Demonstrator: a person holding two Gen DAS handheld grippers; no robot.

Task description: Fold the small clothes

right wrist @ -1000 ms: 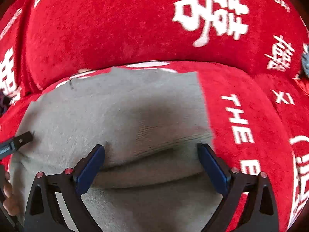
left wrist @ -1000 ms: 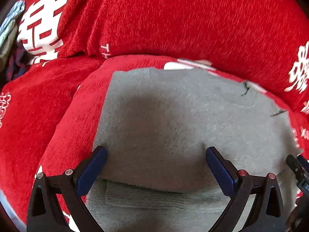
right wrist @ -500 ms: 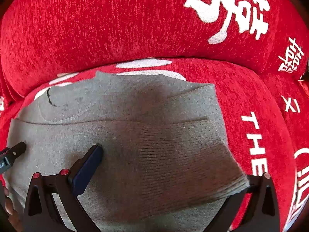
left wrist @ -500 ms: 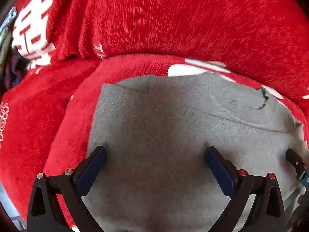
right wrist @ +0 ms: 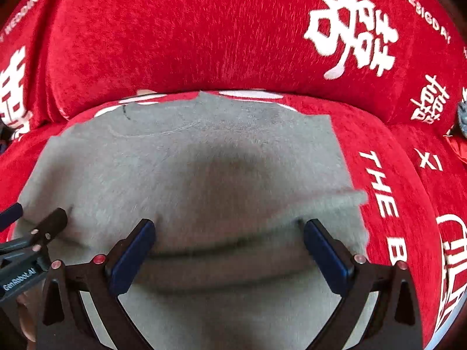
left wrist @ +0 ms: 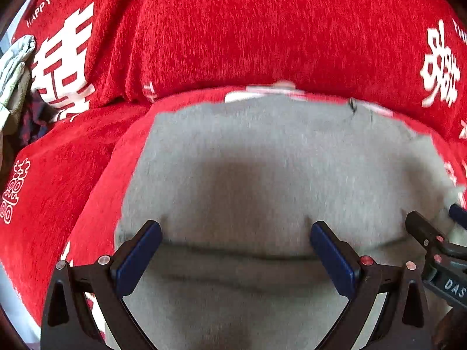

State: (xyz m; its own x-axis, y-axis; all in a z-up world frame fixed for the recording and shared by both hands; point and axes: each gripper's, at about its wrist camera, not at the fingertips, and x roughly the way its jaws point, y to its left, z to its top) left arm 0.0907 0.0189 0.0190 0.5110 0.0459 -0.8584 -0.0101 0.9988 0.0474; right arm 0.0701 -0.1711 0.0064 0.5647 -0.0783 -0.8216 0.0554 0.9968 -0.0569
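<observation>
I am viewing a grey knit garment (left wrist: pixel 262 160) lying spread on a red cover (left wrist: pixel 73 175) printed with white characters, just in front of the red backrest cushion (right wrist: pixel 189 29).

Left gripper (left wrist: pixel 236 248): I am keeping the jaws spread wide, nothing between them, fingertips resting at a fold line running across the cloth. Right gripper (right wrist: pixel 229 246): likewise spread and empty, sitting along the same crease toward the garment's right edge. In each wrist view the other gripper is showing at the frame's side, so both are working side by side.

Handling judgement: fabric is reading as soft, light and limp, slightly fuzzy, probably grippy rather than slick, not fragile. It will be sagging and bunching if lifted from one point. I am planning to pinch at the doubled edge along the crease, one gripper near each side, so the layers are moving together.
</observation>
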